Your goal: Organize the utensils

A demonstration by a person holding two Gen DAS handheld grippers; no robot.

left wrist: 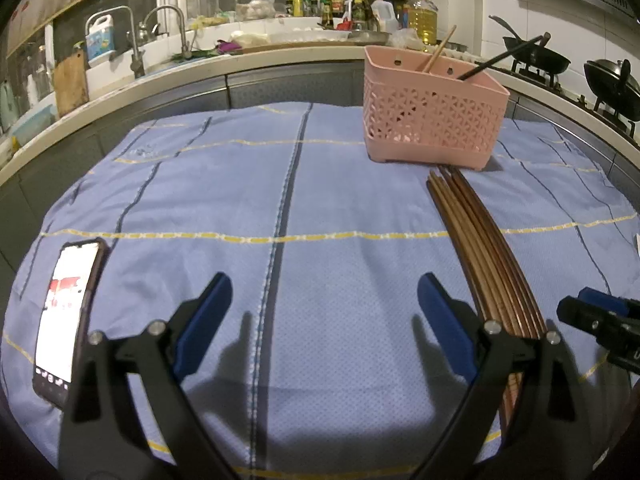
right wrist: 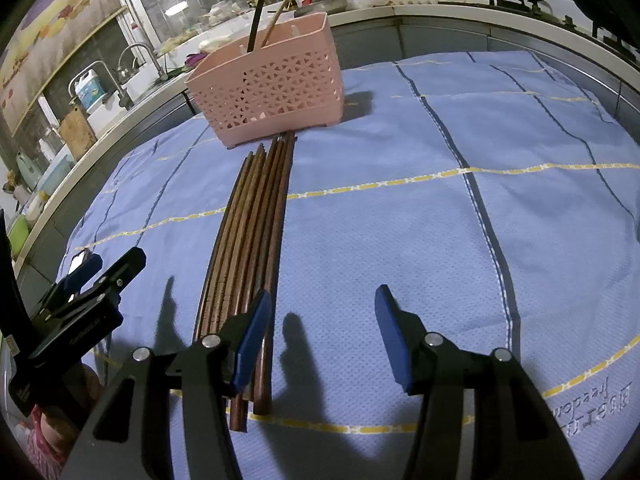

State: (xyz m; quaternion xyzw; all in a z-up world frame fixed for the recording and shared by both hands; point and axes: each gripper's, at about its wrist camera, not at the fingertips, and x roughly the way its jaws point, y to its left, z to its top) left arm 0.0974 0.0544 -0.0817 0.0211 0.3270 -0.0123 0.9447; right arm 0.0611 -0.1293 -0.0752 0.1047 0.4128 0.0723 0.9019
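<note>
Chopsticks (right wrist: 248, 240) bundled just left of spread, empty right tongs (right wrist: 320, 336); left tongs (left wrist: 324, 312) also spread. Risk: pinching several, scattering them.

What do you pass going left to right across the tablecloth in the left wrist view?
Phone → left hand-held gripper, open over bare cloth → bundle of brown chopsticks → tip of the right hand-held gripper at the frame's right edge.
</note>
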